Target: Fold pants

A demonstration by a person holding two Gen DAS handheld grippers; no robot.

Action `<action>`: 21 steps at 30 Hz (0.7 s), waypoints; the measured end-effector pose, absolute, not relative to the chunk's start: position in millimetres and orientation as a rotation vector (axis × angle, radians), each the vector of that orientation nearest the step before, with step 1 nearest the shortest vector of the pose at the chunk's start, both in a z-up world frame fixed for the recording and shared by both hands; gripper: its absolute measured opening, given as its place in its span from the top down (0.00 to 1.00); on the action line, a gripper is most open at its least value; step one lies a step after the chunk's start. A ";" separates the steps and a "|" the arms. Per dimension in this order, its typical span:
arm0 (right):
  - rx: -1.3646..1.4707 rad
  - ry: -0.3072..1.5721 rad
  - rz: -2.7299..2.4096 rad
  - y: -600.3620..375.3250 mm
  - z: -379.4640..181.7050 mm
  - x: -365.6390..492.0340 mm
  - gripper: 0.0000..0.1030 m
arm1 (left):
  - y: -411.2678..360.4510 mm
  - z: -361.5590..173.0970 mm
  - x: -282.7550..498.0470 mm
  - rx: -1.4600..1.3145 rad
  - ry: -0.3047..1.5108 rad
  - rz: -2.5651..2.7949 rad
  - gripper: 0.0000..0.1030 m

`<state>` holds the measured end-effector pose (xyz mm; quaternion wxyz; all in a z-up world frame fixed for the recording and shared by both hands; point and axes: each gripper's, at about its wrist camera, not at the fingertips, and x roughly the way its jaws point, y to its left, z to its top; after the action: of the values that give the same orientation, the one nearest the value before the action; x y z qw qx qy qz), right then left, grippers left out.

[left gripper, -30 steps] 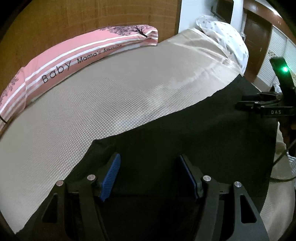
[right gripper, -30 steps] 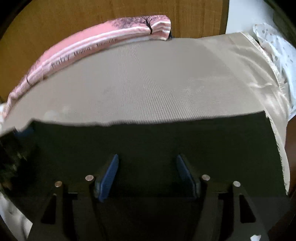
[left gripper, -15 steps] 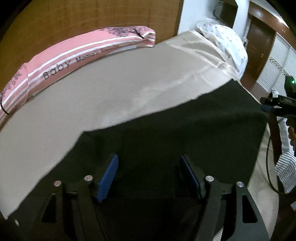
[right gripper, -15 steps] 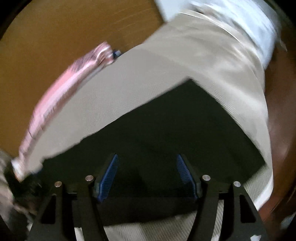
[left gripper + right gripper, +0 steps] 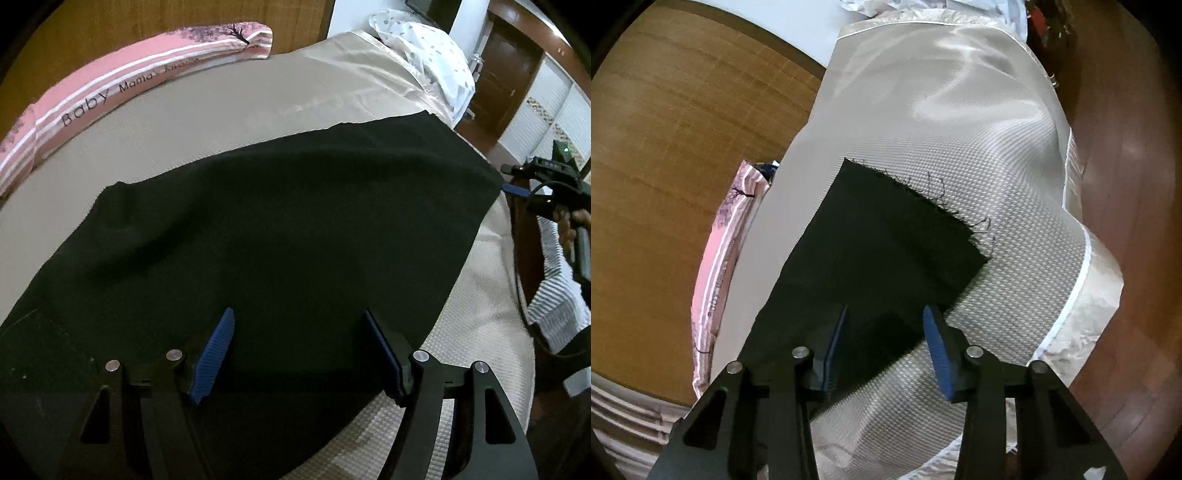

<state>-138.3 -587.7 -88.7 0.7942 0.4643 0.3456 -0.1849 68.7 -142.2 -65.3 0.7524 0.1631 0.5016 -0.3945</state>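
The black pants [image 5: 280, 229] lie spread flat on a beige bedspread [image 5: 258, 96]. My left gripper [image 5: 299, 332] is open, its blue pads over the pants' near edge, holding nothing. My right gripper [image 5: 884, 328] is open over the frayed leg end of the pants [image 5: 886, 240], near its corner. The right gripper also shows at the far right of the left wrist view [image 5: 517, 190], beside the pants' far end.
A pink "Baby" bolster [image 5: 110, 92] lies along the wooden headboard [image 5: 683, 147]. A white dotted pillow [image 5: 428, 55] sits at the bed's far corner. The bed edge [image 5: 1086, 266] drops to a dark wooden floor [image 5: 1126, 184]. A striped cloth [image 5: 554, 306] is at the right.
The right gripper has swung right to the frayed leg end and tilted. The left gripper has drawn back, so more of the pants shows. Both stay open.
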 end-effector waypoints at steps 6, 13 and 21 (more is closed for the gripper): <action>1.007 0.742 -0.417 -587.7 -98.4 -144.0 0.61 | -138.6 -60.5 71.7 0.308 1.103 -0.825 0.31; 1.015 0.652 -0.419 -606.9 -96.0 -133.8 0.64 | -138.7 -66.2 75.2 0.311 1.131 -0.770 0.31; 1.022 0.646 -0.428 -608.1 -104.2 -120.9 0.71 | -139.0 -71.3 72.3 0.321 1.096 -0.758 0.30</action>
<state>-120.9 -608.1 -104.2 0.8013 0.4768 0.3012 -0.1998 72.3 -139.0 -71.3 0.7743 0.1481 0.5060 -0.3500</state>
